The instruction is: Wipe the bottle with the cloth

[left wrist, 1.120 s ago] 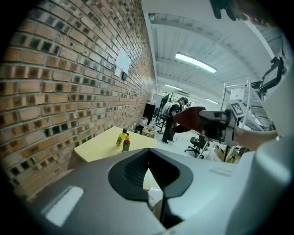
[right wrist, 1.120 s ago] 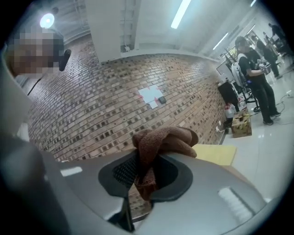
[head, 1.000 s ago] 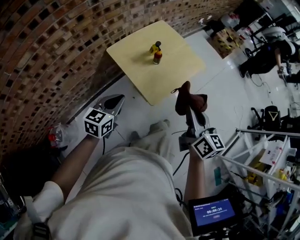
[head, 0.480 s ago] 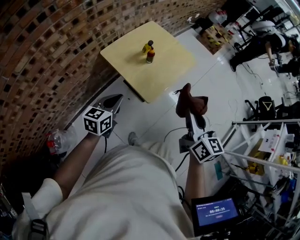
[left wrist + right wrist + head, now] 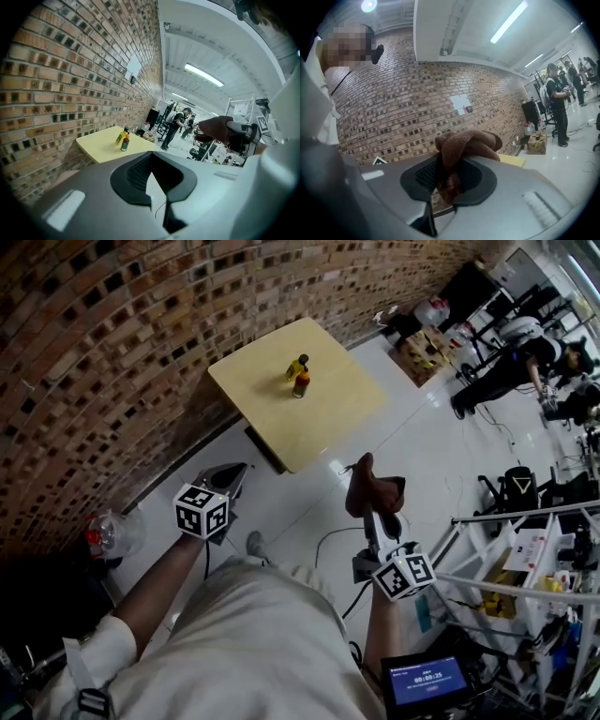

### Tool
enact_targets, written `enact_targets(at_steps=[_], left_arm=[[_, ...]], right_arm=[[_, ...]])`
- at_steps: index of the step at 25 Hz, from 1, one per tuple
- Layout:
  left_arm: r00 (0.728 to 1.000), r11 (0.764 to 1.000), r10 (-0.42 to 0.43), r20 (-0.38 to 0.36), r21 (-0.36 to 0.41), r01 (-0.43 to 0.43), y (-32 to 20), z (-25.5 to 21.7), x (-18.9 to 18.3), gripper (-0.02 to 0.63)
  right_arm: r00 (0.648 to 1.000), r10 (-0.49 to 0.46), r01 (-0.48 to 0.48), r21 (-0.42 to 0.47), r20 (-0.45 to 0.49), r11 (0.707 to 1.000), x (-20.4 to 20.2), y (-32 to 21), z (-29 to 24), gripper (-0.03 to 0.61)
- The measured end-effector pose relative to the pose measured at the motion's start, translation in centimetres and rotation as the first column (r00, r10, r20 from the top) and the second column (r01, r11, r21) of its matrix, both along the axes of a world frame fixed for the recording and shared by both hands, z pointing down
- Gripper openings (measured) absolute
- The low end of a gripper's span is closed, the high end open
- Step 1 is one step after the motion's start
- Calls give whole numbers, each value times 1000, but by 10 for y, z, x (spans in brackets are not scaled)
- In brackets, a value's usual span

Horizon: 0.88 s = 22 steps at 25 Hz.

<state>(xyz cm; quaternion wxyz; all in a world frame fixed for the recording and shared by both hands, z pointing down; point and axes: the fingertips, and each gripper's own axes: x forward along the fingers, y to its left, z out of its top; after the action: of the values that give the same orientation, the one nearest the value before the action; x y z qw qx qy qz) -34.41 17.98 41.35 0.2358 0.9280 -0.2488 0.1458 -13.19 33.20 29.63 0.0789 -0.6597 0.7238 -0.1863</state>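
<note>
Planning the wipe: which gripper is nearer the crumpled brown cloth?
Right. The right gripper is clamped on the crumpled brown cloth; the left gripper, shut and empty, is well off to its left.

brown cloth (image 5: 373,488) bunched, clamped in r gripper (image 5: 379,519); bottle (image 5: 301,382) upright on yellow table (image 5: 262,399).

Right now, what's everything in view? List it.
table: one, pale yellow, against the wall
yellow bottle: one, mid-table
red bottle: one, beside the yellow one
cloth: one, brown, bunched in the right gripper
wall: one, red-brown brick, left
rack: one, white, right
screen: one, blue, bottom right
left gripper: grey, shut, empty
right gripper: grey, shut on the cloth
</note>
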Motion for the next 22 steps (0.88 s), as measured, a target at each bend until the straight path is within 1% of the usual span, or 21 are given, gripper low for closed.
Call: enact_targets(at_steps=[3, 6, 10, 12, 14, 16, 18, 20, 22], left_arm=[[1000, 1000, 12, 14, 17, -12, 23, -3, -2, 12], [999, 999, 24, 33, 37, -25, 53, -1, -3, 12], [998, 999, 21, 59, 25, -23, 101, 6, -12, 12], [998, 999, 29, 63, 39, -32, 129, 5, -18, 12], [999, 998, 23, 49, 58, -26, 148, 4, -18, 12], [999, 998, 5, 38, 58, -7, 161, 4, -20, 12], [999, 998, -5, 45, 59, 3, 171, 2, -24, 12], [999, 997, 2, 54, 72, -5, 178, -1, -27, 12], [998, 995, 26, 61, 98, -32, 179, -7, -30, 12]], right_arm=[[1000, -3, 3, 18, 12, 1000, -5, 17, -6, 69], [1000, -21, 21, 19, 11, 1000, -11, 48, -5, 69], [999, -23, 21, 27, 40, 999, -23, 98, -3, 69], [998, -22, 20, 43, 51, 999, -31, 123, -4, 69], [998, -16, 13, 54, 56, 998, -31, 143, 1, 69], [998, -1, -2, 51, 63, 999, -30, 158, 7, 69], [997, 7, -10, 53, 74, 999, -33, 169, 12, 69], [996, 12, -17, 56, 84, 998, -35, 178, 15, 69], [996, 32, -38, 66, 87, 997, -34, 182, 13, 69]])
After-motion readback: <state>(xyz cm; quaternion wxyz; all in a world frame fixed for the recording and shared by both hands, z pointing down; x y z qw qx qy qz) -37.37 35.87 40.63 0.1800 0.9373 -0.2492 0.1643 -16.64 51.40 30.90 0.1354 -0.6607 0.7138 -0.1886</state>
